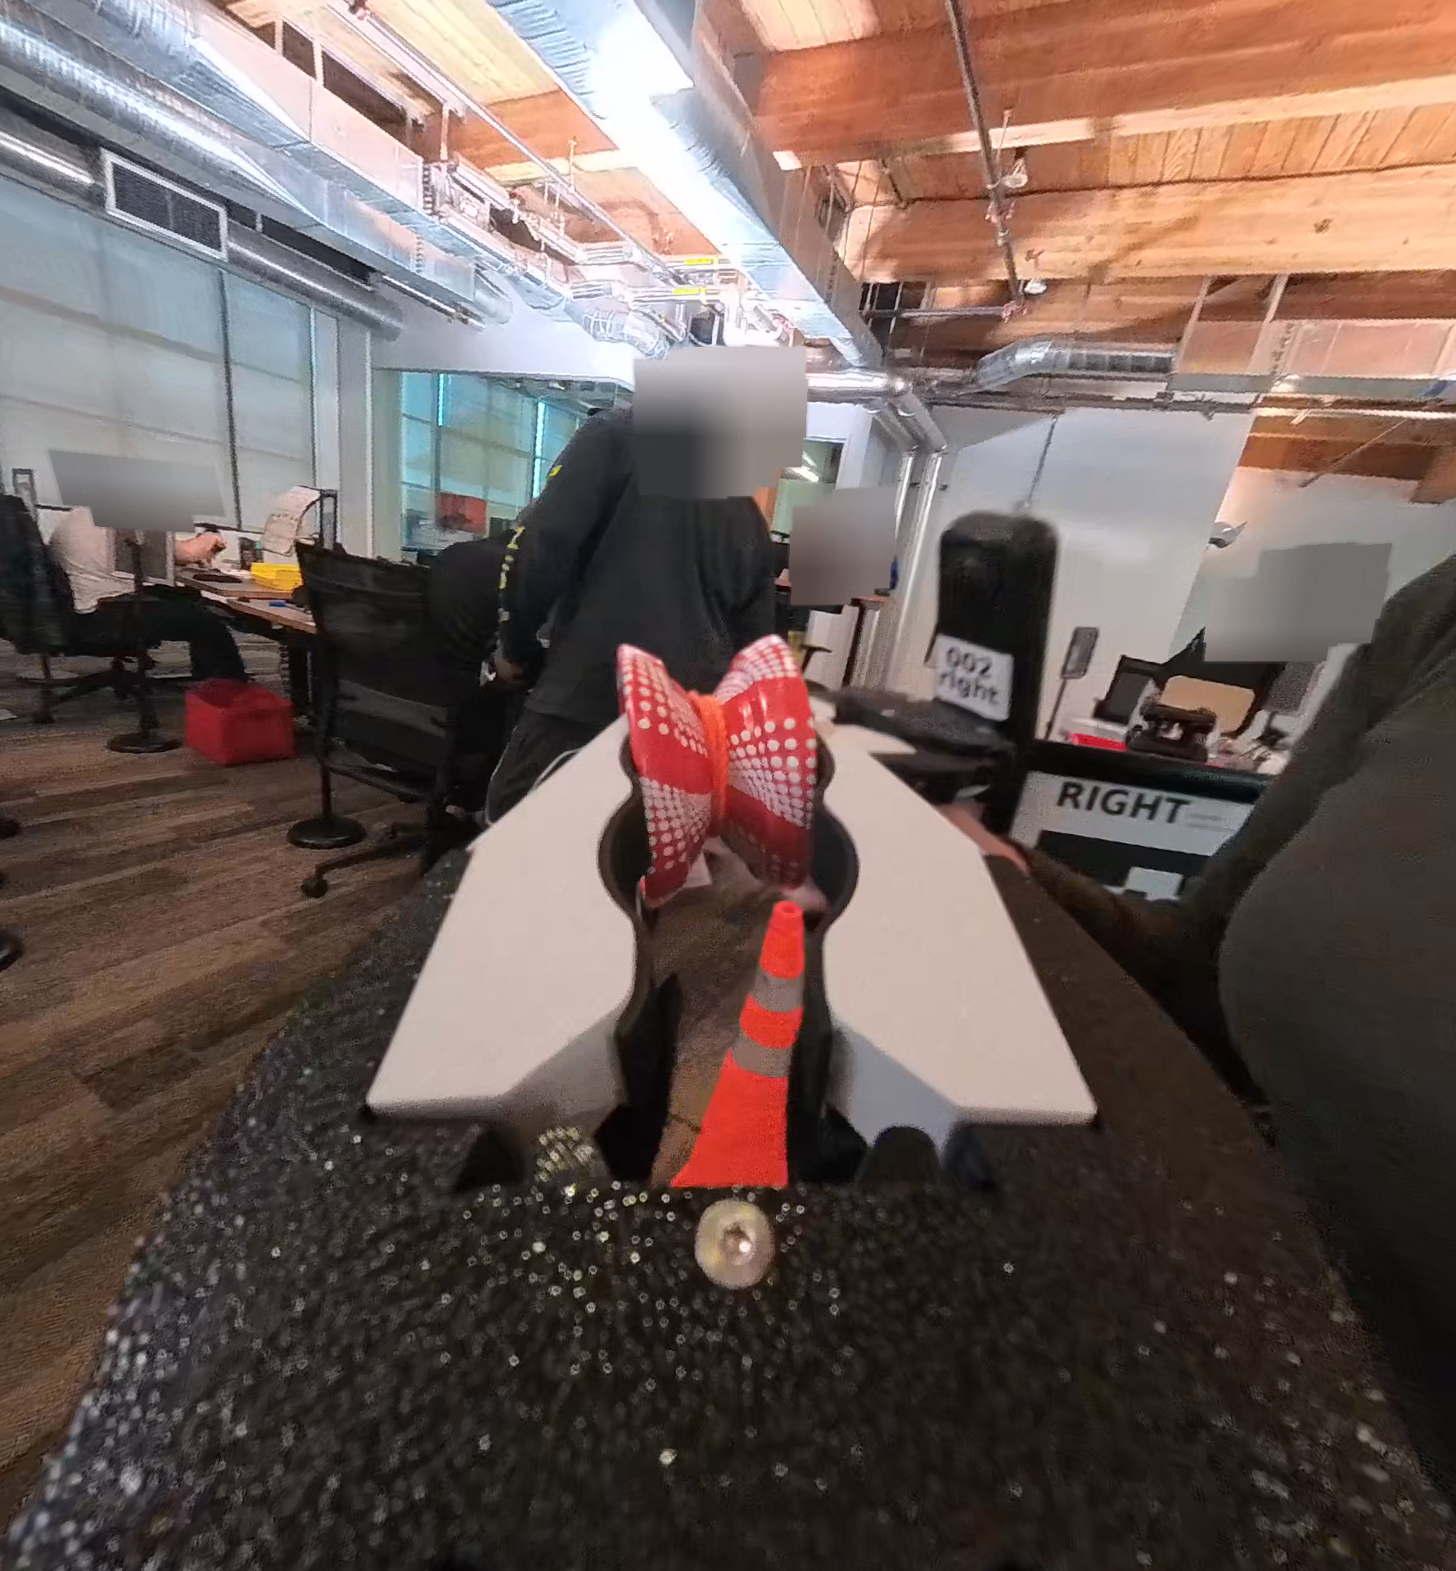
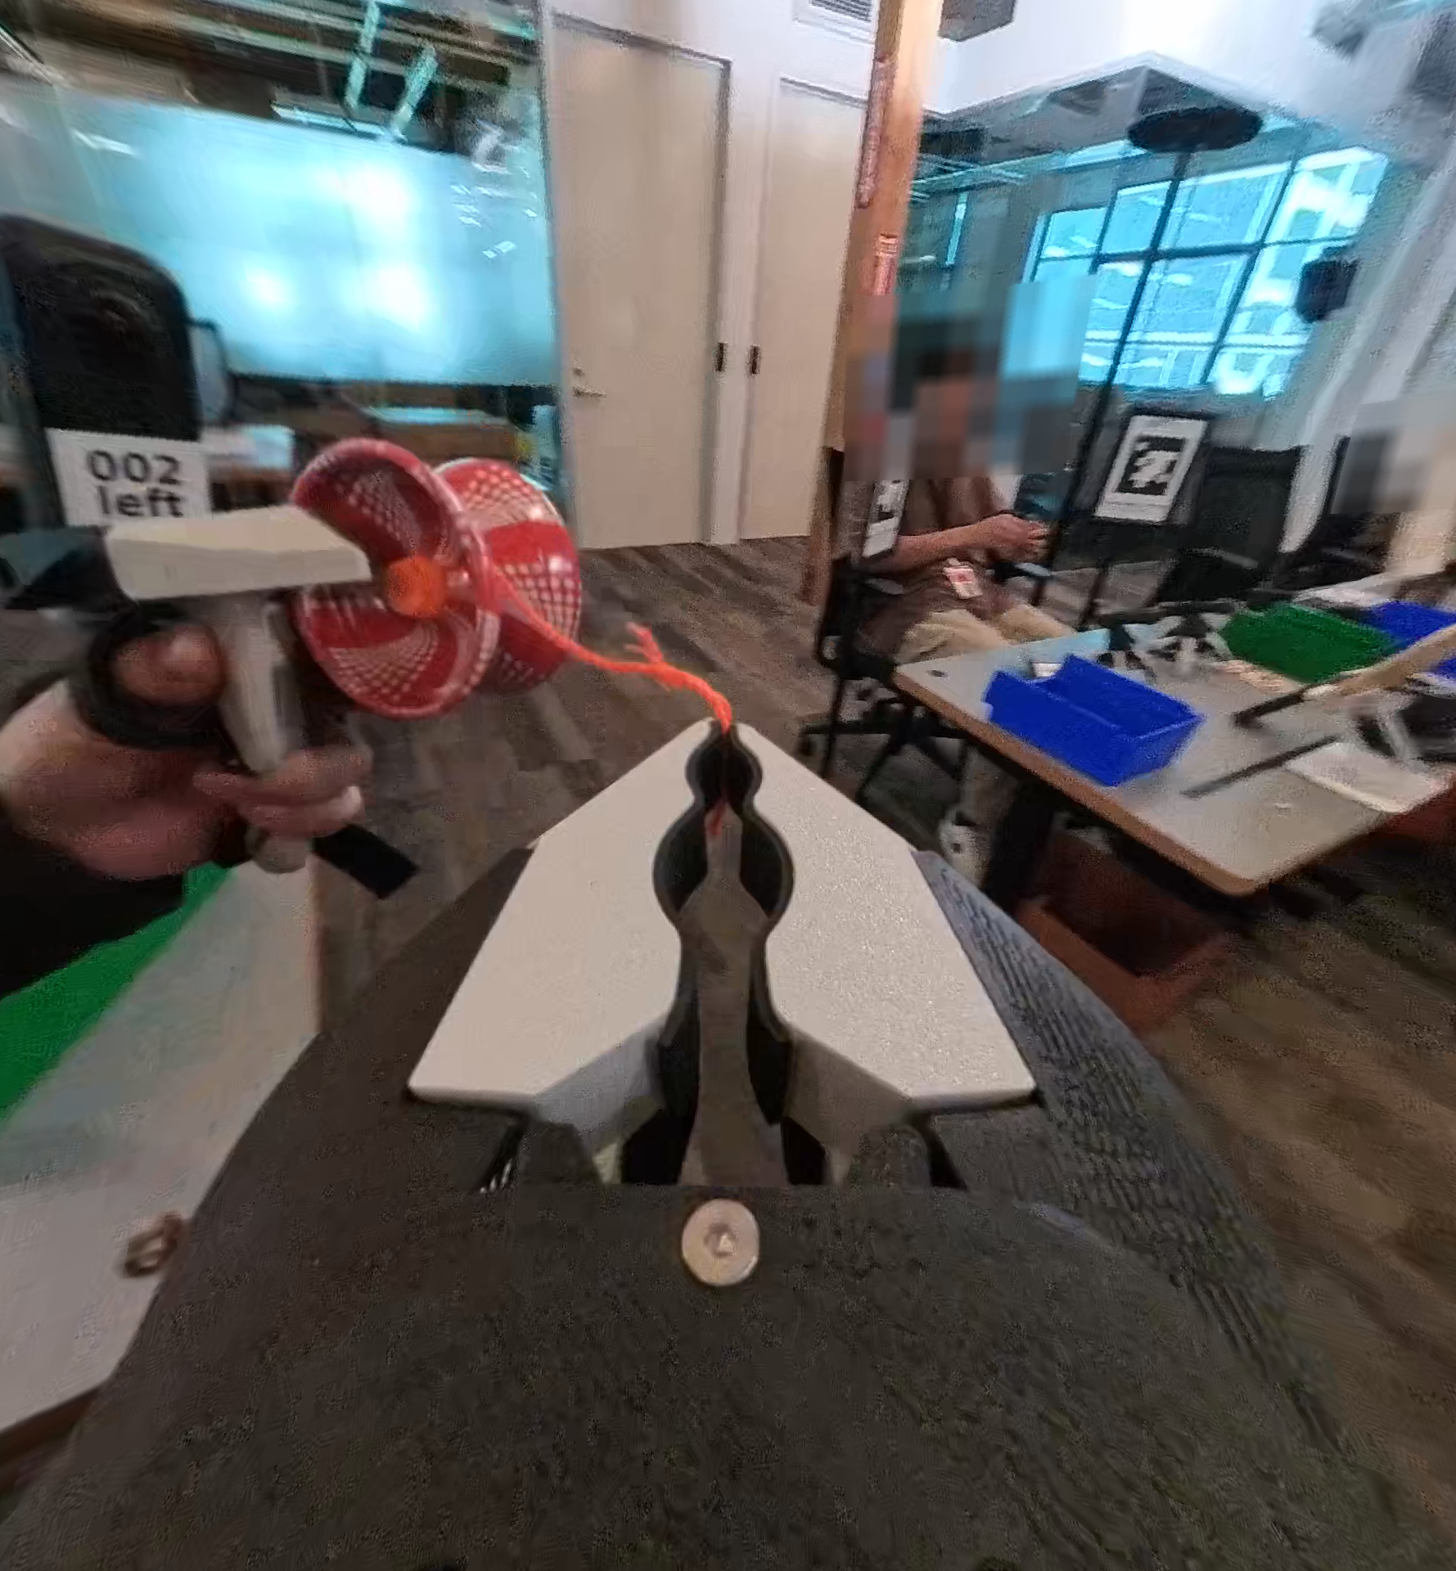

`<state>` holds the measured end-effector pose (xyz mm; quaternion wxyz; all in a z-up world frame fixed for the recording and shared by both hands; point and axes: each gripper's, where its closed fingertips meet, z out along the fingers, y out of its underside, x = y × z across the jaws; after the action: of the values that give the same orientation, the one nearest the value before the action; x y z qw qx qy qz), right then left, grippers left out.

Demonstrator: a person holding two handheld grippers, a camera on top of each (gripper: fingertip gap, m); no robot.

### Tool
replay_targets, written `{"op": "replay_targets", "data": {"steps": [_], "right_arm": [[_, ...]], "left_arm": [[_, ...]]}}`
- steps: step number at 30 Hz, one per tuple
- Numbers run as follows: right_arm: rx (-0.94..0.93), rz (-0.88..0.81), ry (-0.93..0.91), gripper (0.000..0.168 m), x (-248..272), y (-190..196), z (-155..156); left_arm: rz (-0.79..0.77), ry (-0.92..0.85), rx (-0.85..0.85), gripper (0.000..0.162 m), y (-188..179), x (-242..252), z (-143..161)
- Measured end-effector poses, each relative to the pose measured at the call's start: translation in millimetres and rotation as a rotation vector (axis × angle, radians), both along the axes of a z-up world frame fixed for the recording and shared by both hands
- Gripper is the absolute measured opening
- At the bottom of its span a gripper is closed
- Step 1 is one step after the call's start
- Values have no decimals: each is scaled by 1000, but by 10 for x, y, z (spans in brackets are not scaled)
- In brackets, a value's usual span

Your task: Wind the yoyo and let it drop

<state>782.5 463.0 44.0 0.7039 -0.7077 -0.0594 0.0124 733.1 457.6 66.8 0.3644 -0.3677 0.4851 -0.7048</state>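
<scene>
My left gripper [image 1: 726, 765] is shut on a red yoyo with white dots [image 1: 724, 765], its pads pressing on the two outer faces. Orange string [image 1: 711, 748] is wound in the yoyo's middle groove. In the right wrist view the yoyo [image 2: 435, 586] sits at the left, held up by the left gripper [image 2: 316, 552] in a person's hand. The orange string [image 2: 622, 663] runs from the yoyo to my right gripper [image 2: 722, 733], which is shut on the string's end at its fingertips. A short loose strand sticks up from the string.
An orange traffic cone [image 1: 758, 1063] stands on the floor below the left gripper. A person in dark clothes [image 1: 648, 578] stands close ahead. Office chairs [image 1: 384, 680] and a red box [image 1: 239, 723] are at the left. A table with blue bins [image 2: 1090, 723] is at the right. About 6 cm separates my left fingertips from my right.
</scene>
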Motion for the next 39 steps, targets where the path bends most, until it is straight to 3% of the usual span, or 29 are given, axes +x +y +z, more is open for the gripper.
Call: {"op": "replay_targets", "data": {"steps": [4, 8, 9, 12, 15, 22, 26, 28, 30, 34, 35, 37, 39], "right_arm": [[1, -200, -266, 0, 406, -27, 261], [-21, -293, -403, 0, 603, -25, 458], [-35, -310, -424, 0, 647, -20, 471], [-71, -326, -408, 0, 756, 1, 438], [-163, -301, -354, 0, 868, 50, 198], [-356, -343, -237, 0, 1170, -120, -462], [-462, -399, -184, 0, 1395, -247, -922], [-476, -433, -169, 0, 1588, -251, -939], [-385, -502, -202, 0, 1852, -226, -494], [111, -695, -452, 0, 1946, -564, 1626], [148, -686, -483, 0, 1858, -623, 1917], [139, -657, -526, 0, 1759, -612, 2111], [70, -628, -545, 0, 1743, -510, 1972]], "left_arm": [[118, 7, 94, 31, 44, 392, -233], [177, 16, 123, 32, 74, 863, -423], [180, 35, 131, 38, 71, 946, -487], [208, 137, 156, 84, 143, 1102, -788], [319, 217, 173, 113, 423, 1071, -1214], [375, 469, -42, 113, 909, 531, -2316], [375, 512, -240, 105, 1016, 293, -2623], [372, 515, -306, 101, 1048, 238, -2719], [367, 518, -336, 98, 1054, 214, -2781], [363, 515, -316, 87, 1036, 175, -2796], [373, 497, -297, 82, 1034, 162, -2760], [399, 474, -267, 81, 1049, 147, -2705], [397, 476, -258, 81, 1048, 143, -2702]]}}
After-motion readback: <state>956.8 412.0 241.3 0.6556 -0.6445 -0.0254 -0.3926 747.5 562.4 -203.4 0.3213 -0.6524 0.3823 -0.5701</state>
